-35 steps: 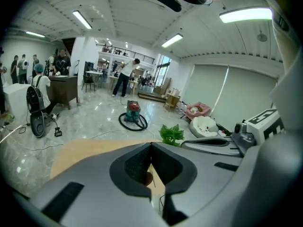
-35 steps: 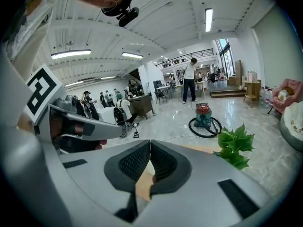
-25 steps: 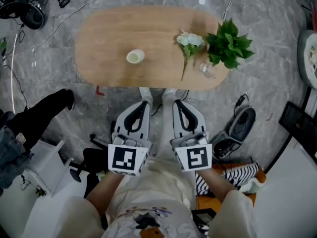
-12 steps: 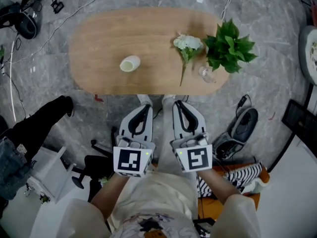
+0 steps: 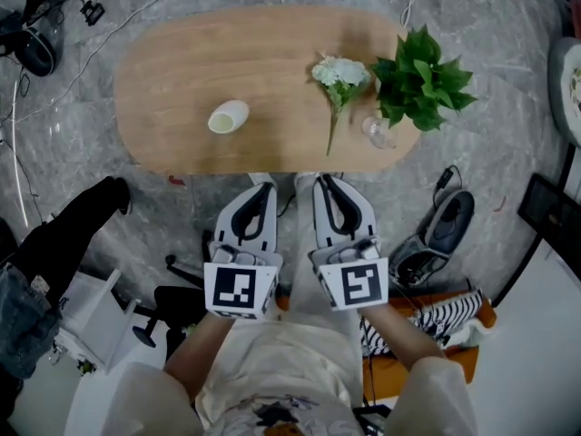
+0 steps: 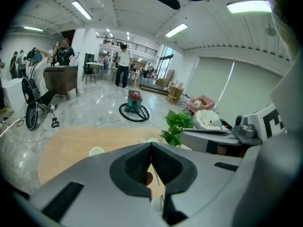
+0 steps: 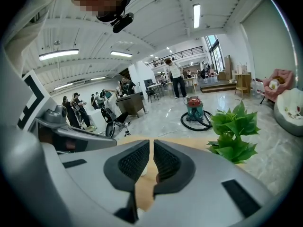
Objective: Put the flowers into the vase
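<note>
My left tongs and right tongs are both closed and empty, just short of the desk. On it, the white flower lies between the small white vase and a leafy plant.

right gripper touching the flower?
Apart. Head view: the right gripper stops short of the table's near edge; the flower lies on the tabletop, with bare wood showing between them.
</note>
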Available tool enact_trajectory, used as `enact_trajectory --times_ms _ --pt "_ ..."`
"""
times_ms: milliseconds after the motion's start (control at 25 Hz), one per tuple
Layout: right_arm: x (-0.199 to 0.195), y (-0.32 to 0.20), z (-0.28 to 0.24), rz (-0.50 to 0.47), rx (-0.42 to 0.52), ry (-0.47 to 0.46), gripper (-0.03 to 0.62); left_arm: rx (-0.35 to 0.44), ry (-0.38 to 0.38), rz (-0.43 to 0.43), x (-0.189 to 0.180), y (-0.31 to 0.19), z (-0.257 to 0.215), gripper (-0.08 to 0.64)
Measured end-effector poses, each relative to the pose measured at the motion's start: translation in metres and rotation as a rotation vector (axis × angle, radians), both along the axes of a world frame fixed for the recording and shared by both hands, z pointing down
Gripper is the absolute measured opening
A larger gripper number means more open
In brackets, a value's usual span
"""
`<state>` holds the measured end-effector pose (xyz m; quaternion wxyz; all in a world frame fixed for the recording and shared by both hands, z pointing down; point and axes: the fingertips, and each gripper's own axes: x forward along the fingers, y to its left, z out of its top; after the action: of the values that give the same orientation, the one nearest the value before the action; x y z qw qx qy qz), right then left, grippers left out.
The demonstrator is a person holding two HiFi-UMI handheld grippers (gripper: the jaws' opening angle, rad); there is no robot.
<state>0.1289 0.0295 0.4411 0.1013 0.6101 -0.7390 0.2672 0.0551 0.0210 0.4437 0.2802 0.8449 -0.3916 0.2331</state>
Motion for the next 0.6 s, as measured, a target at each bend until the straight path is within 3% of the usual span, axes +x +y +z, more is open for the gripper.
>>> enact_trajectory --times_ms 600 --pt "0.023 -0.007 0.058 0.029 -0.057 0.032 0.063 -0.015 -0.018 0.005 0.006 -0.01 0.04 0.008"
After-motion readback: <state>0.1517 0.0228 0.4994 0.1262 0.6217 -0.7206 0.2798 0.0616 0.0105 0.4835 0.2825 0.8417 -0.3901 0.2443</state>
